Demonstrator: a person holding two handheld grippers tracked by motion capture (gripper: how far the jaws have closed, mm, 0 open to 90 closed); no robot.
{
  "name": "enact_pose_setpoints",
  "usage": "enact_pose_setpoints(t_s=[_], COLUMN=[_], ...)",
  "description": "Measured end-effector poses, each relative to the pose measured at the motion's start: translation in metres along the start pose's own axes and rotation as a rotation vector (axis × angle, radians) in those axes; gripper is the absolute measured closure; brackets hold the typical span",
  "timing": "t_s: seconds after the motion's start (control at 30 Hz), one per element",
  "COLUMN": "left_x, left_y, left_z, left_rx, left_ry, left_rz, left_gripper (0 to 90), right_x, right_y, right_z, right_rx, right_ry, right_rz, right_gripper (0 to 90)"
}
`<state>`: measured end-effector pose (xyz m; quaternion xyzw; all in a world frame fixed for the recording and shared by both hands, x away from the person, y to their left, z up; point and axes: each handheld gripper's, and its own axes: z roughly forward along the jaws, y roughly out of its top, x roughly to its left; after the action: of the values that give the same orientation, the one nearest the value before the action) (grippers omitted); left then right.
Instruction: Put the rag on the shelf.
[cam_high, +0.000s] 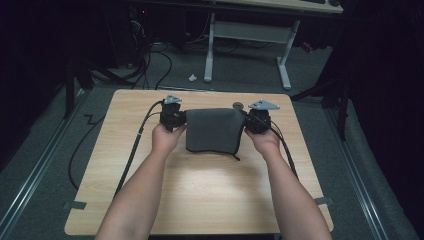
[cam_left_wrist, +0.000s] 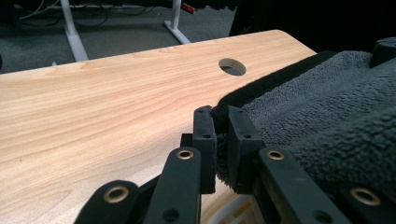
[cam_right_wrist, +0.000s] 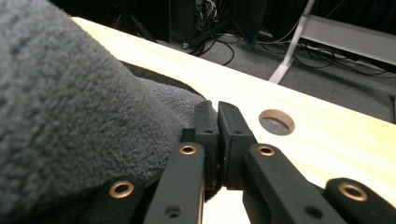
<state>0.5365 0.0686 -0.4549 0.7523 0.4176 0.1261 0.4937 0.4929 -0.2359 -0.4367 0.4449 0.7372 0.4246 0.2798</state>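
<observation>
**One grey towel held between two grippers over the table**

1 dark grey fleece towel (cam_high: 214, 130), folded, roughly square, held up at mid-table betw. 2 grippers. Top edge runs left-right across the table; that's the stretched axis. Body hangs toward the person, lower edge w/ black trim, a loose corner drooping at lower right.

Left gripper (cam_high: 172, 119): jaws nearly closed, pinching the towel's left top corner; in left gripper view the black hem sits betw. the two pads (cam_left_wrist: 205, 140).

Right gripper (cam_high: 258, 120): jaws pressed almost together on the right top corner; in right gripper view fleece bunches at the left of the jaws, cloth edge caught betw. them.

2 hands, 1 per gripper. 1 wooden table (cam_high: 200, 200), pale grain, w/ 1 round cable hole (cam_high: 238, 105) near the far edge, just behind the towel. 1 cable trails from each gripper. White-legged desk (cam_high: 250, 45) beyond, on grey carpet.
</observation>
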Motion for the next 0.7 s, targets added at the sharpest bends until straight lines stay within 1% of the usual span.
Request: enact_pose_setpoints(t_s=[0.17, 0.47, 0.7], left_x=[0.001, 0.003, 0.002], left_y=[-0.001, -0.010, -0.011], left_z=[0.000, 0.001, 0.000], left_rx=[0.004, 0.024, 0.030], left_ry=[-0.001, -0.004, 0.000], left_rz=[0.001, -0.005, -0.010], left_gripper=[83.1, 83.0, 82.7], right_x=[0.000, 0.003, 0.004], right_y=[-0.002, -0.008, -0.009], right_z=[0.002, 0.007, 0.009], right_rx=[0.000, 0.019, 0.021], right_ry=[0.004, 0.006, 0.004], right_rz=[0.016, 0.015, 0.018], right_gripper=[87.8, 87.7, 86.9])
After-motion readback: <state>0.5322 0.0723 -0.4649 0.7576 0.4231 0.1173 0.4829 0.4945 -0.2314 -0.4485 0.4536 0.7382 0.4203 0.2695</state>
